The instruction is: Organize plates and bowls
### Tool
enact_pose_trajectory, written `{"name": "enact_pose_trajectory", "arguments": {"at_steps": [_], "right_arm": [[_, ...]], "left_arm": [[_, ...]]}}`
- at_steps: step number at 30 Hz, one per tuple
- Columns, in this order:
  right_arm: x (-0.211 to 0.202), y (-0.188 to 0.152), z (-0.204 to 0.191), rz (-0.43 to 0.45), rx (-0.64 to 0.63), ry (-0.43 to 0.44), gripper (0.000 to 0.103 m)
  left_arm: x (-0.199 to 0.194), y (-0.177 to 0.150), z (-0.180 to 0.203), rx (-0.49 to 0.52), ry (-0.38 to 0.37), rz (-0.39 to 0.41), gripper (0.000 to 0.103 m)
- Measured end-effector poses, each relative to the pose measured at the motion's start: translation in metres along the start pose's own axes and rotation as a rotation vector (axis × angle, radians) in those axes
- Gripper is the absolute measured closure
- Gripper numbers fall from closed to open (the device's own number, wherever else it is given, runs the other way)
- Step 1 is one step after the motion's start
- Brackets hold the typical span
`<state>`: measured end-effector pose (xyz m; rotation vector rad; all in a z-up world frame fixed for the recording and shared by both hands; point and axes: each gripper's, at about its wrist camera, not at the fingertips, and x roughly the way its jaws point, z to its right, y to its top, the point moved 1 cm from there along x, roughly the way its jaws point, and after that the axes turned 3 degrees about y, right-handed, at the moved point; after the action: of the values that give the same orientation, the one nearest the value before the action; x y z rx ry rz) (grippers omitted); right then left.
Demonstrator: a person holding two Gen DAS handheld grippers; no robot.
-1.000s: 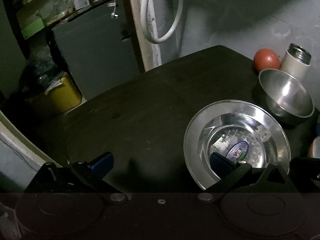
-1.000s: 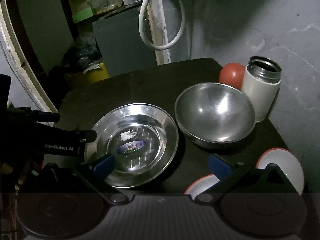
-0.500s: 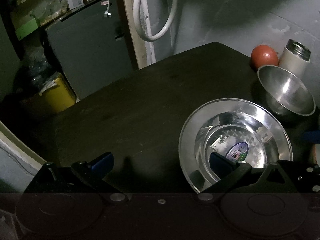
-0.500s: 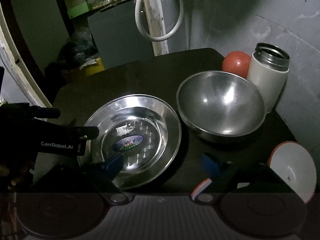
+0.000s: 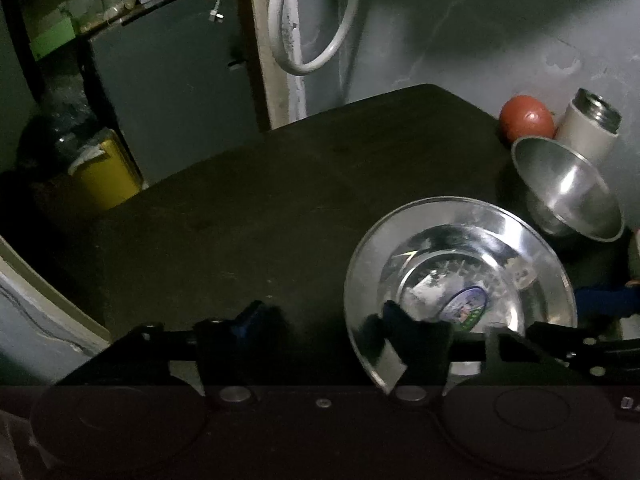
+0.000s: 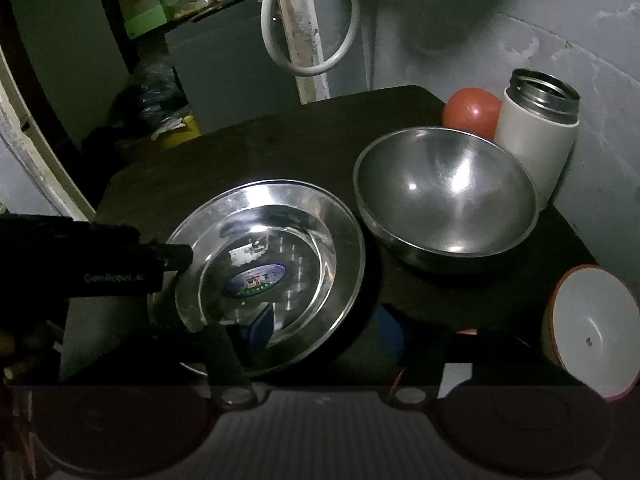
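A shallow steel plate (image 5: 460, 280) (image 6: 272, 264) with a sticker in its middle lies on the dark table (image 5: 280, 200). My left gripper (image 5: 320, 320) stands open across the plate's left rim, one finger inside the plate and one outside on the table. Its fingertips (image 6: 176, 256) show at that rim in the right wrist view. My right gripper (image 6: 320, 336) is open over the plate's near edge, its left finger above the plate. A deep steel bowl (image 5: 568, 188) (image 6: 444, 204) sits just right of the plate.
A white bowl with a red rim (image 6: 588, 328) sits at the table's near right. A white flask (image 6: 536, 136) and a red ball (image 6: 472, 110) stand behind the steel bowl by the wall. A yellow container (image 5: 104, 176) is off the table's left.
The fingers of both grippers have drawn closer together. Both grippers have moved in toward the steel plate, which now sits larger and nearer in each view.
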<state>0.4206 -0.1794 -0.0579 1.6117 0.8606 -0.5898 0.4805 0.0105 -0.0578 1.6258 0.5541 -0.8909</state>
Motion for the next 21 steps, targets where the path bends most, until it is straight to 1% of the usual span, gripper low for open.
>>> {"name": "enact_pose_trajectory", "arguments": {"at_steps": [1,3,4,5,7,9,11,14,17,18,21], "right_arm": [[0.0,0.0,0.0,0.0,0.003,-0.001,0.047],[0.001,-0.001,0.0,-0.003,0.008,-0.002,0.053],[0.001,-0.001,0.001,-0.003,0.009,0.0,0.053],[0.001,-0.001,0.001,-0.005,0.01,0.003,0.055],[0.002,-0.001,0.001,-0.011,0.007,0.01,0.057],[0.003,-0.002,0.0,-0.014,0.004,0.016,0.062],[0.003,-0.003,-0.001,-0.013,0.005,0.023,0.067],[0.002,-0.003,-0.003,-0.012,-0.006,0.016,0.069],[-0.003,-0.004,-0.003,-0.004,-0.011,0.021,0.071],[-0.004,-0.003,-0.003,0.0,-0.016,0.024,0.071],[-0.014,-0.006,-0.007,0.021,-0.026,0.05,0.074]], "left_arm": [[0.0,0.0,0.0,-0.002,-0.013,0.001,0.05],[0.0,0.0,0.001,-0.006,-0.037,0.002,0.062],[-0.001,0.0,0.002,-0.006,-0.047,0.004,0.065],[-0.001,0.0,0.002,-0.005,-0.055,0.006,0.07],[-0.001,-0.001,0.005,0.007,-0.061,0.013,0.074],[-0.003,-0.003,0.009,0.029,-0.063,0.023,0.081],[-0.005,-0.005,0.013,0.043,-0.059,0.031,0.081],[-0.007,-0.007,0.012,0.038,-0.056,0.024,0.082],[-0.013,-0.009,0.012,0.035,-0.042,0.024,0.091],[-0.016,-0.01,0.011,0.035,-0.042,0.03,0.092],[-0.031,-0.013,0.012,0.033,-0.079,0.062,0.095]]}}
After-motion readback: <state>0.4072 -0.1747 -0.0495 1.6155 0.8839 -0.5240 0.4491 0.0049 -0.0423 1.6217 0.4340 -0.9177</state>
